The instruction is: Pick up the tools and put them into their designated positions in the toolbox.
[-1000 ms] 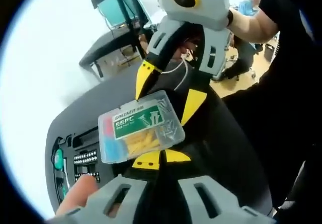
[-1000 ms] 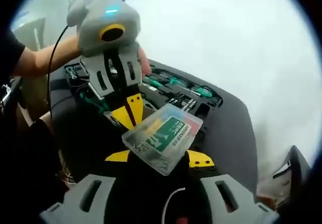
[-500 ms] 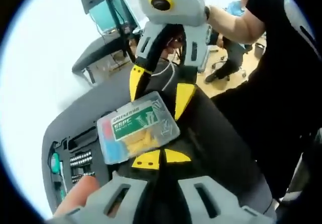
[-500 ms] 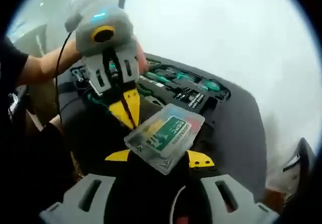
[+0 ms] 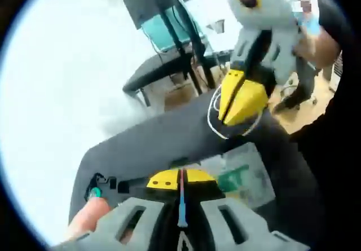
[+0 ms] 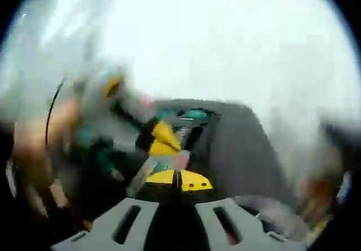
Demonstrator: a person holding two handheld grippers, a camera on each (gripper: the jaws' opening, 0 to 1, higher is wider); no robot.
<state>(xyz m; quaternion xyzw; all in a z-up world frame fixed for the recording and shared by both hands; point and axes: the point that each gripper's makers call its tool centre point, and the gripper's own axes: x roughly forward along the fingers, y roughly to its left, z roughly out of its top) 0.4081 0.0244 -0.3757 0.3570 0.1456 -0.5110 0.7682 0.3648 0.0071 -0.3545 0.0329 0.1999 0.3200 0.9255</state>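
A clear plastic screw box (image 5: 242, 177) with a green label lies slanted over the dark grey toolbox (image 5: 141, 144). My left gripper (image 5: 181, 177) has its yellow tips shut at the box's near edge. In the blurred right gripper view the box (image 6: 161, 166) hangs just under the left gripper (image 6: 162, 144). My right gripper (image 6: 177, 180) is shut with nothing between its tips. It also appears above the box in the left gripper view as the right gripper (image 5: 241, 100), clear of it. Green-handled tools (image 6: 192, 114) sit in the toolbox slots.
A dark desk (image 5: 163, 70) with a teal monitor (image 5: 169, 31) stands behind the toolbox. A person's arm (image 5: 324, 42) holds the right gripper, and a finger (image 5: 87, 217) shows by my left jaws. White wall fills the left.
The right gripper's jaws, open around the box before, have shut and drawn back from it. The box has swung round at the left gripper's tips. Both cameras moved; the right view is blurred.
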